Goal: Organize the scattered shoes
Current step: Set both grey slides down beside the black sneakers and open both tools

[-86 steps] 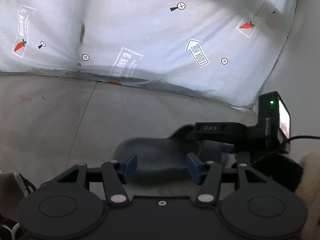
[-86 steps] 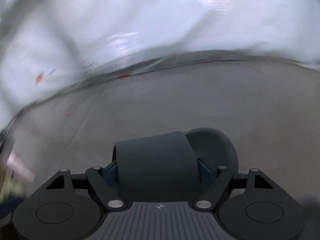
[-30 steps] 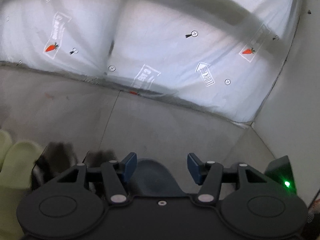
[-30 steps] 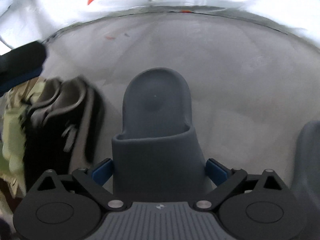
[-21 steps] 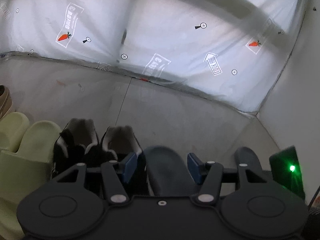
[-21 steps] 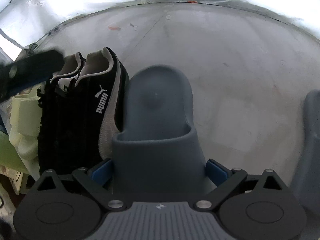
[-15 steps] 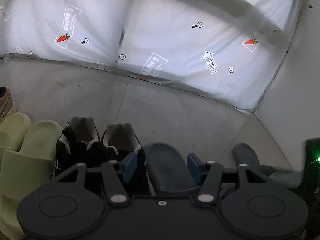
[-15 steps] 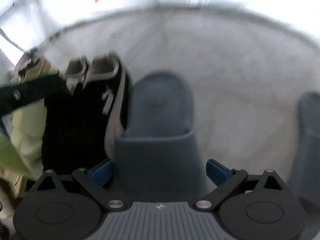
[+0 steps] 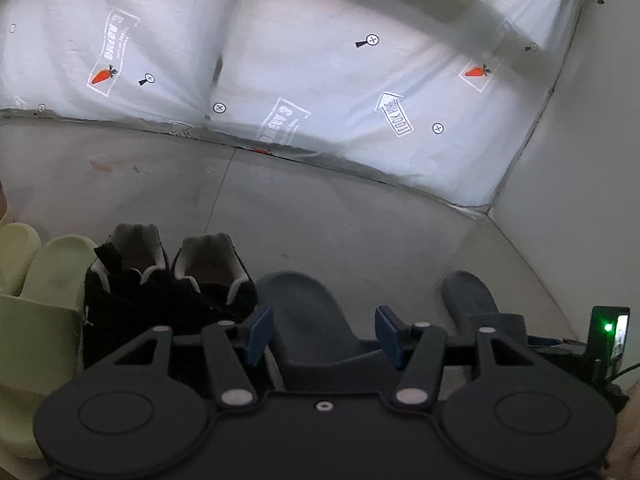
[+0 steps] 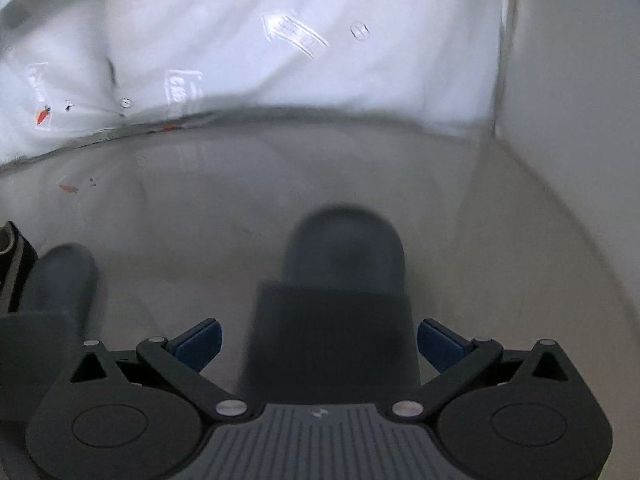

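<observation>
The right gripper (image 10: 318, 340) is opening, its fingers clear either side of the second grey slide (image 10: 340, 280), well right of its mate (image 9: 316, 320) beside the black sneakers (image 9: 168, 280). The left gripper's (image 9: 322, 330) fingers stand apart over that mate, untouching. Risk: a skewed grip on the strap; motion blur obscures contact, and both heels are hidden.

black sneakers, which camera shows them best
The left wrist view: both black sneakers stand sharp and side by side, between the yellow-green slides and a grey slide. The right wrist view is blurred and catches only a sliver at its left edge.
</observation>
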Available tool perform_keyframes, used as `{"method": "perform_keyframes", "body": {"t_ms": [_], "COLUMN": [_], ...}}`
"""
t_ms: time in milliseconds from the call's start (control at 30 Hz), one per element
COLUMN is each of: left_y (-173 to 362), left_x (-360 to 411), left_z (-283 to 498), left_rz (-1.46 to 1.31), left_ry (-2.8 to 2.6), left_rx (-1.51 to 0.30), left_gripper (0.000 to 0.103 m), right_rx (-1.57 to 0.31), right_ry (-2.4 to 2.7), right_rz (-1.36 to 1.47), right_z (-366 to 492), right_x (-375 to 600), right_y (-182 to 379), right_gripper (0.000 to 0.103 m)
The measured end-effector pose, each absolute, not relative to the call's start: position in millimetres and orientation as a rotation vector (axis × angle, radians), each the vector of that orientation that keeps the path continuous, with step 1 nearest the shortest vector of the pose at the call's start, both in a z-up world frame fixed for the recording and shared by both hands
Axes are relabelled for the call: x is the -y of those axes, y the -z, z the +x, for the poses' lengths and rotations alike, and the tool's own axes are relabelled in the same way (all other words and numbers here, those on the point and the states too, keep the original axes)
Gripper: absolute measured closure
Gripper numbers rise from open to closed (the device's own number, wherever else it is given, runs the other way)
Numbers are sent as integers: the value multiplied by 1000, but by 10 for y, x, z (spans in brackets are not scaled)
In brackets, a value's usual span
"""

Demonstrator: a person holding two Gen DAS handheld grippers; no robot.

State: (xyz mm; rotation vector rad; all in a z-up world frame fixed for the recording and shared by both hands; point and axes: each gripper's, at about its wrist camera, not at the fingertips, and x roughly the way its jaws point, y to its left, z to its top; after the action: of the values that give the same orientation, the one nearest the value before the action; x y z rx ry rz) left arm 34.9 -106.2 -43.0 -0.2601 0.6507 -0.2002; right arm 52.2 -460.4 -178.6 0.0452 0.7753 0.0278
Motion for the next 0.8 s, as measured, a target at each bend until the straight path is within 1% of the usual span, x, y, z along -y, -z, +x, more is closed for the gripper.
{"method": "perform_keyframes", "body": {"t_ms": [67,100,367,500,633,800], "left_y": [431,431,431,415,395,411], "left_x": [1084,1089,1094,1106,1096,1039], "left_z": [327,315,241,200,138,50], "left_rz": [-255,-253,-266,-264,-256,-272], "left_ry": [198,197,174,169,158,139], "left_rx": [-654,-655,-652,-647,-638,-640], "left_gripper": [46,46,46,46,46,45], "right_rx": [-741,-735,-718,-706,-726,-680], "right_ry": [-48,-63,-425,-423,-401,-393], "right_rz": [23,10,-138,-169,-152,-62], "right_z": [503,515,292,279,351,17], "right_x": [4535,4481,3821,3542,3511,3739], "right_y": [1854,1892,1925,1912,1866,1716], "right_gripper": [1,3,3,3,3,3]}}
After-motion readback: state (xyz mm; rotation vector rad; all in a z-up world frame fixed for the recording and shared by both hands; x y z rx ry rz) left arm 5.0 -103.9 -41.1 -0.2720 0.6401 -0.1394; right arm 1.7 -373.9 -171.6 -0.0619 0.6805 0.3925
